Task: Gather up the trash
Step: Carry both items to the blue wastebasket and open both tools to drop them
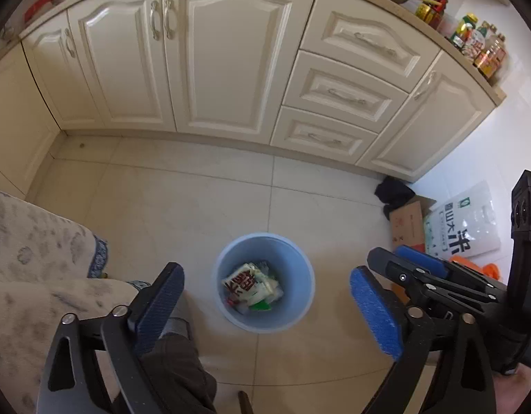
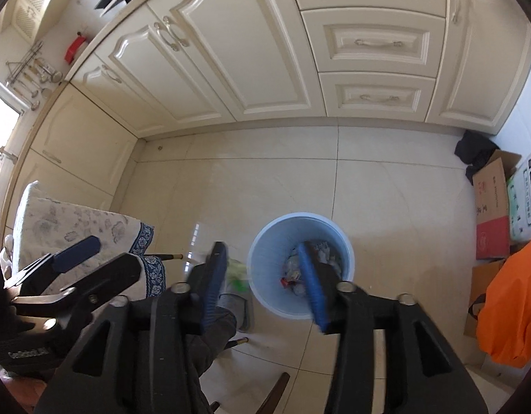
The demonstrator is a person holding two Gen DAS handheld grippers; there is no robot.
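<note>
A light-blue bin (image 1: 301, 276) stands on the tiled floor with wrappers in it; a white one with red print (image 1: 246, 284) lies on top. My left gripper (image 1: 267, 270) hangs over the bin, jaws wide apart and empty. In the right wrist view the bin (image 2: 262, 258) sits below my right gripper (image 2: 260, 246), whose jaws stand apart. A blurred green-and-white scrap (image 2: 238, 274) is beside its left finger, just outside the bin's left rim; I cannot tell whether it touches the pad. Each gripper shows in the other's view: right gripper (image 1: 403, 258), left gripper (image 2: 103, 258).
Cream cabinets (image 1: 231, 69) line the far side. A cardboard box (image 1: 407, 224), a rice bag (image 1: 465, 227), an orange bag (image 2: 514, 303) and black cloth (image 1: 393, 189) crowd the right corner. A patterned tablecloth (image 1: 34, 241) hangs at left; a person's leg and slipper (image 2: 236, 305) are by the bin.
</note>
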